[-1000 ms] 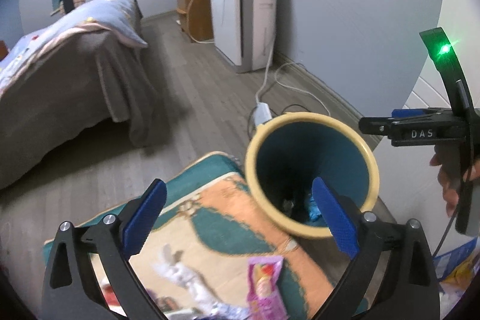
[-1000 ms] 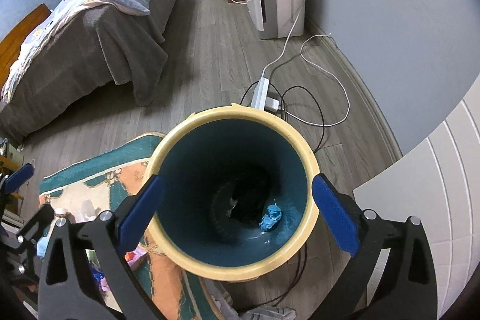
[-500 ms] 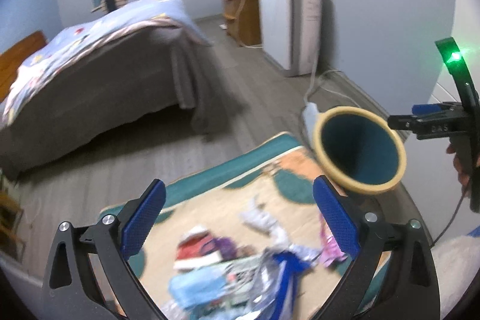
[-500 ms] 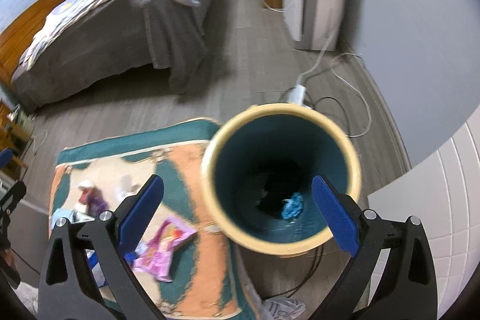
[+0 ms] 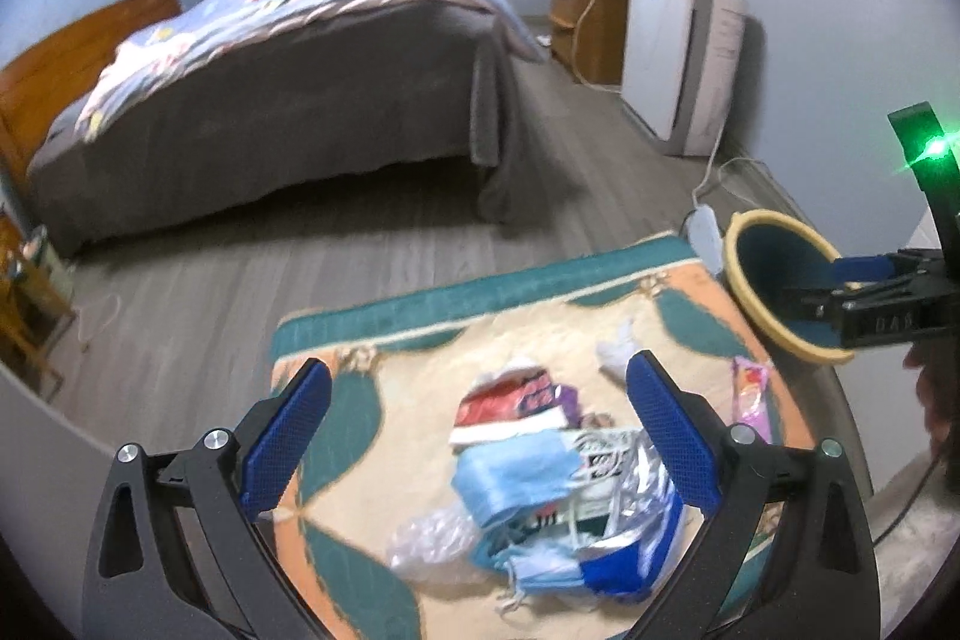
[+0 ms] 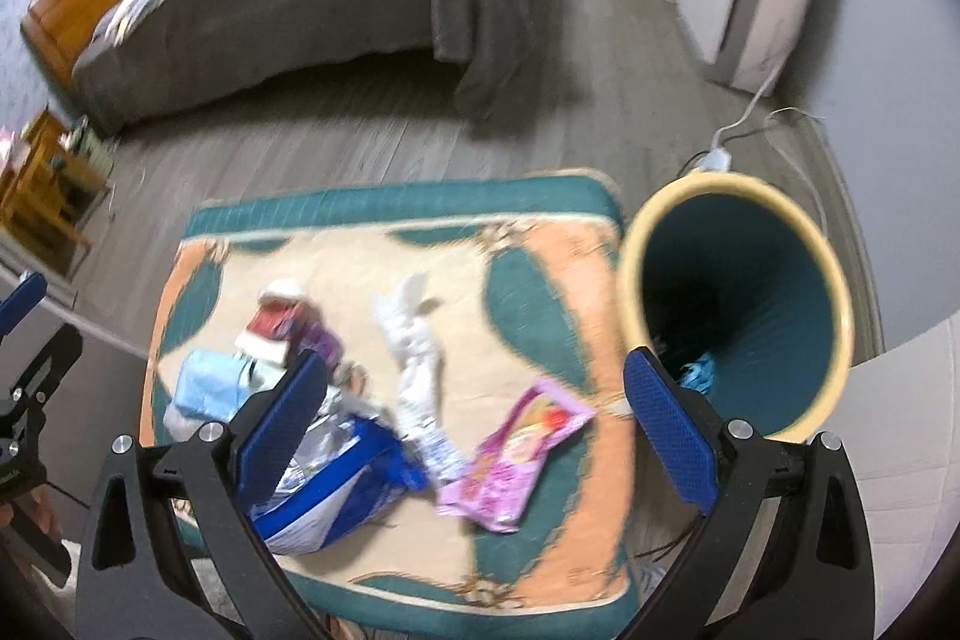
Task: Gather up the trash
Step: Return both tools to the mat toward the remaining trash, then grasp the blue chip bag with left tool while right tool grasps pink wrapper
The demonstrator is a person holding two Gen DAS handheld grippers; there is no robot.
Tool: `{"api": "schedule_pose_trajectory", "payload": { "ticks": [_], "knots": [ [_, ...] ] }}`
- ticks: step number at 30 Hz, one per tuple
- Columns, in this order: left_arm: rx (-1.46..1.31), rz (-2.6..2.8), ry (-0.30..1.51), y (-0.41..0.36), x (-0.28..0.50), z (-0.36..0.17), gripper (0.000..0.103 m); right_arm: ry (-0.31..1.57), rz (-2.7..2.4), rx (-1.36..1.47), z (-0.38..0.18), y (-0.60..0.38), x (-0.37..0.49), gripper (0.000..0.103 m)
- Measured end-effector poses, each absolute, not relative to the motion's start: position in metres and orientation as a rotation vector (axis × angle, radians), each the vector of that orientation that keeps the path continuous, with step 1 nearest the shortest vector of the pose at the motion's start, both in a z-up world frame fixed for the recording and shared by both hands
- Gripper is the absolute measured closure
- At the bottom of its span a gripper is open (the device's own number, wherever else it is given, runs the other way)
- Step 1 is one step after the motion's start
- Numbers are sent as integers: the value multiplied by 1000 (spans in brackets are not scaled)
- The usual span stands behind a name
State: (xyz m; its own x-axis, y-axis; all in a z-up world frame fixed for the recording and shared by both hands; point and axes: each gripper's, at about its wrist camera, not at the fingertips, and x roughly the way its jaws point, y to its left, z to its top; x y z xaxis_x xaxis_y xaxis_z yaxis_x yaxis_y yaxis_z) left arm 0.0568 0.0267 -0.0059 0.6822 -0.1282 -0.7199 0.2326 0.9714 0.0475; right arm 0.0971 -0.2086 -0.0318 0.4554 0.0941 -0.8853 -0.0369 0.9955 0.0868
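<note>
— Where was the trash?
— Heaped on the rug [image 6: 558, 274]: a blue mask [image 5: 510, 472], a pink wrapper [image 6: 516, 454] and a white tissue [image 6: 414, 340], all beside the bin [image 6: 738, 304], which stood just off the rug's edge.
— And the hand-held grippers?
— Left hand-held gripper [image 5: 480, 436] and right hand-held gripper [image 6: 477, 418] both hovered above the rug, jaws spread wide, holding nothing.

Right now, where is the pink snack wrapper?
In the right wrist view the pink snack wrapper lies flat on the rug, toward its right edge, between the crumpled white tissue and the bin.
</note>
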Motion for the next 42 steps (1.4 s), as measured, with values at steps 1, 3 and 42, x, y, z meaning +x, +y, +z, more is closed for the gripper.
{"api": "schedule_pose_trajectory", "payload": {
  "ticks": [1, 3, 42],
  "knots": [
    [136, -200, 801, 28, 56, -10, 5, 1101, 96, 51, -37, -202, 98, 6],
    [123, -201, 812, 32, 57, -18, 5, 1092, 94, 3, -46, -195, 98, 6],
    [355, -486, 1053, -89, 45, -135, 54, 1550, -34, 101, -178, -236, 126, 72]
  ]
}}
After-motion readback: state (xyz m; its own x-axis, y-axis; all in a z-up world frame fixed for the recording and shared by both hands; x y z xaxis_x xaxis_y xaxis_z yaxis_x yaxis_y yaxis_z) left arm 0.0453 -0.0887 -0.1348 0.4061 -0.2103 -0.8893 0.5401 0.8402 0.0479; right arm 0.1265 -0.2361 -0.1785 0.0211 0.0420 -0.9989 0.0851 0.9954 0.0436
